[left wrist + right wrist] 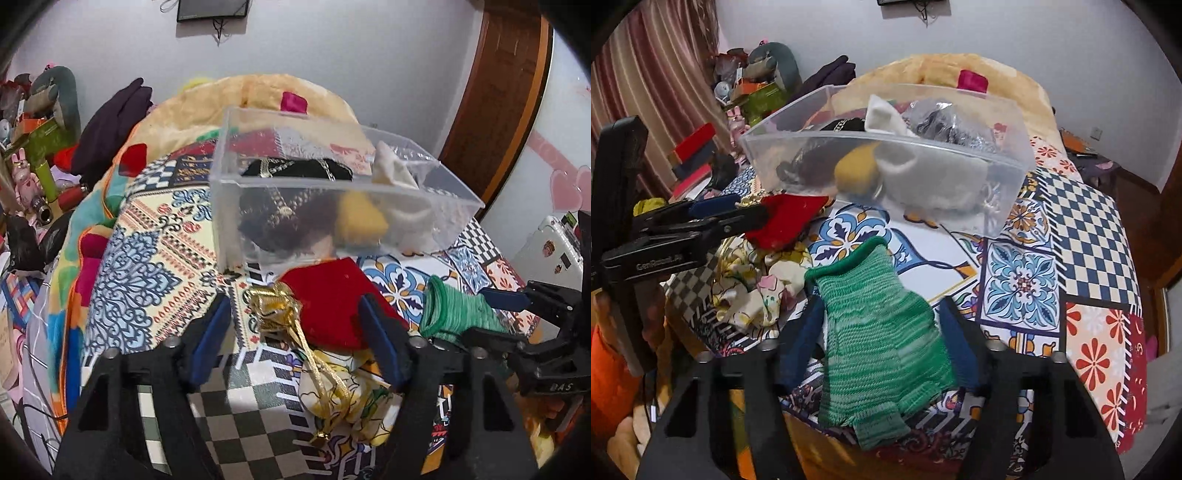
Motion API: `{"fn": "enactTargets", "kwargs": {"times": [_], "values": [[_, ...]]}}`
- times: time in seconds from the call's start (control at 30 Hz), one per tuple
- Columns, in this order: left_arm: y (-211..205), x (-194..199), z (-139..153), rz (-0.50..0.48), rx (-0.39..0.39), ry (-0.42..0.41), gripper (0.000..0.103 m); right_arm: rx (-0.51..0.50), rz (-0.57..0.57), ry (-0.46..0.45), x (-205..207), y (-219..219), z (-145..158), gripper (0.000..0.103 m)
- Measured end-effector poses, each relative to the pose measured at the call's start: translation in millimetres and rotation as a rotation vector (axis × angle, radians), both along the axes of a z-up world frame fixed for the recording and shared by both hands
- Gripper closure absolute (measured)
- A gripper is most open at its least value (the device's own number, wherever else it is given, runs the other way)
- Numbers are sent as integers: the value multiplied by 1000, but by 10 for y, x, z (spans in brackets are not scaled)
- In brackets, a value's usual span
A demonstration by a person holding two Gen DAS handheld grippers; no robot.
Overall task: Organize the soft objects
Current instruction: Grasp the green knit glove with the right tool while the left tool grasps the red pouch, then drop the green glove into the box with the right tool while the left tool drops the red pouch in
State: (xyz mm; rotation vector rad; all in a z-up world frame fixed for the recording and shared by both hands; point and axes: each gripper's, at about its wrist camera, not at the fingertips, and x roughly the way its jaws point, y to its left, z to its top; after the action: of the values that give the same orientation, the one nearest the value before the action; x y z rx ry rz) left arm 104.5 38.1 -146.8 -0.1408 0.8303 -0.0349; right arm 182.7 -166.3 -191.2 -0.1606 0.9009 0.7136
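A clear plastic box (229,221) (1008,206) sits on the patterned bed cover and holds several soft items, among them a black pouch, a yellow piece and white cloths. My left gripper (295,332) is open around a red velvet pouch (332,302) (783,221) with gold ribbon (273,306), which lies on a floral cloth (347,398). My right gripper (879,336) (491,314) is open around a green knitted glove (879,332) (458,310) lying just in front of the box.
A beige plush blanket (207,107) is heaped behind the box. Dark clothes (118,118) and cluttered toys and boxes (40,140) stand at the left. A wooden door (498,96) is at the right. A white suitcase (550,251) stands beside the bed.
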Motion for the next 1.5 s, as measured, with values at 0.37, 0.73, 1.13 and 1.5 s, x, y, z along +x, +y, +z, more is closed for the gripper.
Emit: {"fn": "enactTargets", "kwargs": {"times": [0.37, 0.73, 1.13, 1.5], "values": [[-58, 15, -82, -35, -31, 18, 82, 30, -7, -16, -46, -78, 69, 84], [-112, -142, 262, -69, -37, -91, 91, 117, -40, -96, -71, -227, 404, 84], [-75, -187, 691, -83, -70, -205, 91, 182, -83, -204, 55, -270, 810, 84], [-10, 100, 913, -55, -111, -262, 91, 209, -132, -271, 345, -138, 1032, 84]]}}
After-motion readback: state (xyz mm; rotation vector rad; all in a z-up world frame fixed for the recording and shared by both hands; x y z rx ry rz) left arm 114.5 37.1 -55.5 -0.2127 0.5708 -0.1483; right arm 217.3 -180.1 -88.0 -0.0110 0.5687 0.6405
